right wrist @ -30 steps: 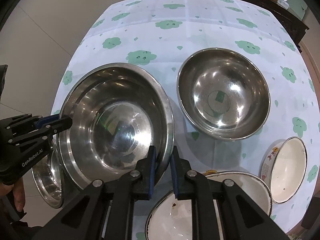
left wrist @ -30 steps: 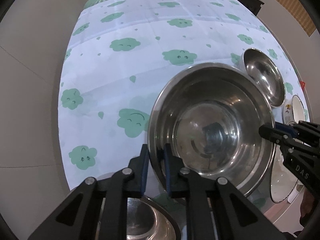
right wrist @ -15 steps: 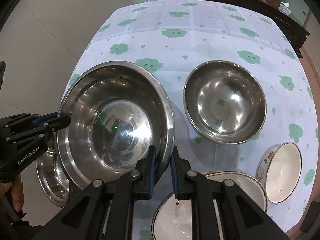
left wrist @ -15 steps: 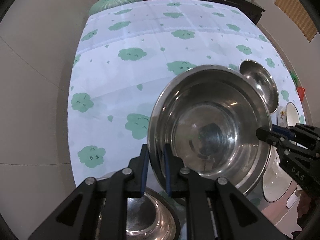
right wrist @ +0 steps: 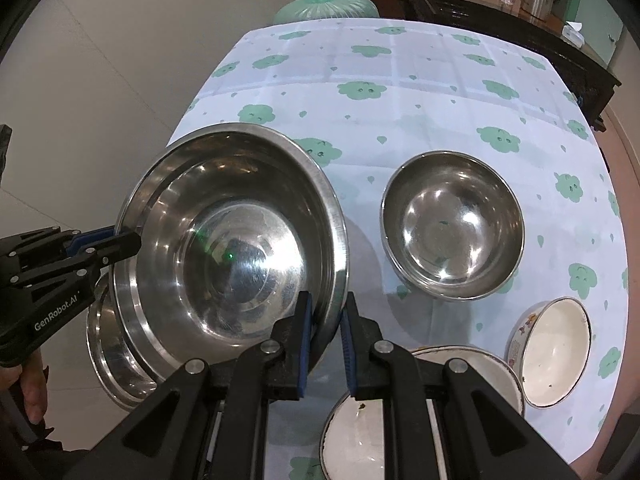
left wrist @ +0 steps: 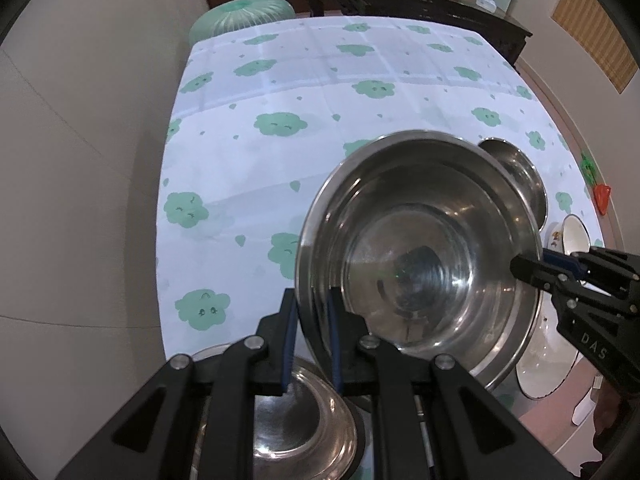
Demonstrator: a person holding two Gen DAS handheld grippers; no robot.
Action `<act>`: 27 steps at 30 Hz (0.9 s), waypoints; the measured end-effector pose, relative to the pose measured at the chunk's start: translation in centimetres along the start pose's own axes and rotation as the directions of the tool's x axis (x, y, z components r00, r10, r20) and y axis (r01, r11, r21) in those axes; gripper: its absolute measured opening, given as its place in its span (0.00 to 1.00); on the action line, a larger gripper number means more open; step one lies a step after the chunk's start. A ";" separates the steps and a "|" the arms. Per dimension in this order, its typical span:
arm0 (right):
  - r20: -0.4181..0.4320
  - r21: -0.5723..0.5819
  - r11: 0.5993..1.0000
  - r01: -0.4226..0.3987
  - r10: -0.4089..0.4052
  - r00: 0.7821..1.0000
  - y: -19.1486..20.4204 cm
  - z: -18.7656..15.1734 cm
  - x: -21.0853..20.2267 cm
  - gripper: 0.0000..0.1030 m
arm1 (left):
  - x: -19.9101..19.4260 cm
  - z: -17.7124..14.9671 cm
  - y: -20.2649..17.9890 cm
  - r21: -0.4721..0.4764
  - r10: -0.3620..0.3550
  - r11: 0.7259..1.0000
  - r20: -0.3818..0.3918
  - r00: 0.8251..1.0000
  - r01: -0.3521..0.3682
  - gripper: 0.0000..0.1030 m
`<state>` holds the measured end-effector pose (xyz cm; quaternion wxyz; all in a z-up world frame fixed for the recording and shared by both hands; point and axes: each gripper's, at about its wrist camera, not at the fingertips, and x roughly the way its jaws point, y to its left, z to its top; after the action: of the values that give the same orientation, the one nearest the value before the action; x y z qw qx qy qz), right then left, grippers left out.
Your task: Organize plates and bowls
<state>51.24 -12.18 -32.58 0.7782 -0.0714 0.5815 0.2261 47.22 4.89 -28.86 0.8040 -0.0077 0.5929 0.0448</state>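
Note:
A large steel bowl (left wrist: pixel 420 240) (right wrist: pixel 224 220) hangs tilted above the table, held by its rim from two sides. My left gripper (left wrist: pixel 312 300) is shut on the rim's near-left edge, one blue pad inside the wall and one outside. The right gripper (right wrist: pixel 327 304) is shut on the opposite edge; it enters the left wrist view from the right (left wrist: pixel 520 266). In the right wrist view the left gripper (right wrist: pixel 132 242) shows at the left. Under the lifted bowl rests a second steel bowl (left wrist: pixel 288 412) (right wrist: pixel 108 344), partly hidden.
A medium steel bowl (right wrist: pixel 452 224) (left wrist: pixel 516 172) stands on the cloud-print tablecloth (right wrist: pixel 400 80). Two white enamel bowls (right wrist: pixel 556 352) (right wrist: pixel 400 432) sit near the front right edge. A green stool (left wrist: pixel 240 12) and a dark sideboard (right wrist: pixel 520 12) lie beyond the table.
Both grippers have risen with the large steel bowl between them. The table and the other bowls look smaller and farther away. Neither grip has changed.

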 end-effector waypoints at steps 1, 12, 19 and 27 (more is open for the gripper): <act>0.002 -0.002 1.000 -0.001 0.001 1.000 0.1 0.0 -0.1 0.15 | -0.2 -0.1 0.1 -0.002 0.000 1.000 0.002 1.000 0.000 0.11; 0.007 -0.024 1.000 -0.014 0.014 1.000 1.6 -0.4 -1.0 0.15 | -1.6 -1.2 1.4 -0.026 0.011 1.000 0.014 1.000 -0.011 0.11; 0.012 -0.048 0.999 -0.022 0.022 1.000 2.9 -0.6 -1.7 0.15 | -2.6 -2.1 2.5 -0.049 0.017 0.999 0.022 1.000 -0.016 0.11; 0.014 -0.076 0.997 -0.030 0.031 0.999 4.4 -0.6 -2.2 0.15 | -3.5 -3.3 3.7 -0.075 0.027 0.997 0.031 0.999 -0.024 0.11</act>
<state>48.32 -9.11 -30.10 0.7758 -0.0902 0.5677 0.2603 42.73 8.12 -26.33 0.8120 -0.0292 0.5779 0.0771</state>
